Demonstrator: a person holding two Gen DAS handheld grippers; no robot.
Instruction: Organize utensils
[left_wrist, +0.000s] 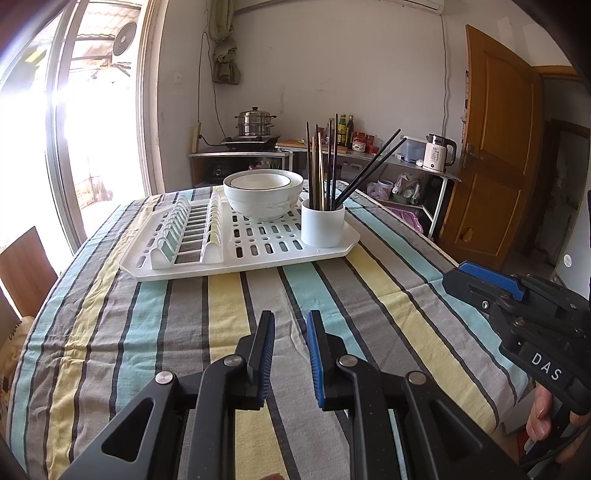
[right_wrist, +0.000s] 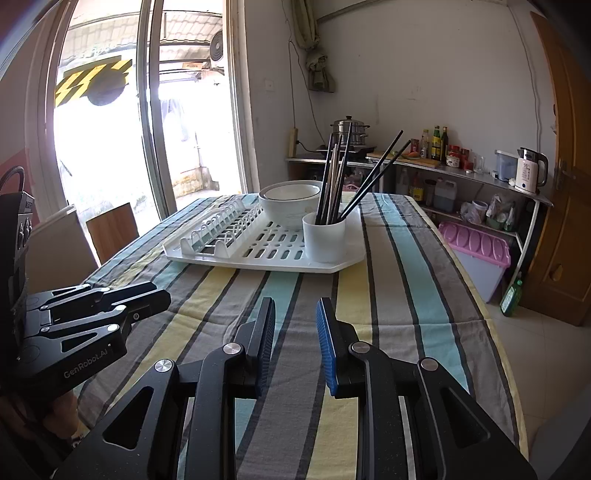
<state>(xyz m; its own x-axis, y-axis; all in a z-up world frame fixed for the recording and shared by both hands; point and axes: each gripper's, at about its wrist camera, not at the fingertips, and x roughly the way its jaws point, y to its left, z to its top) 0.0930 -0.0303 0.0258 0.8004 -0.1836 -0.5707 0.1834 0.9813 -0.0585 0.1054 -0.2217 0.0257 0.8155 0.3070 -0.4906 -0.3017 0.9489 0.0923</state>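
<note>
Left gripper (left_wrist: 290, 354): jaws spread a little, nothing between them, low over the cloth (left_wrist: 229, 306) and well short of the rack (left_wrist: 332, 254); looks like a waiting pose
Right gripper (right_wrist: 295, 347): also parted and empty, beside the left, aimed at the rack
Chopsticks (left_wrist: 321, 173): upright in the cup (left_wrist: 322, 225), most bunched, two dark ones leaning out to the right; probably the ones to straighten
Cup: at the rack's near right corner, an easy reach for the right gripper
Bowls (left_wrist: 263, 192): nested on the rack behind the cup, clear of it
Slots (left_wrist: 184, 229): plate rows on the left, nothing in them
Progress: judged near done or not begun; cannot tell which
</note>
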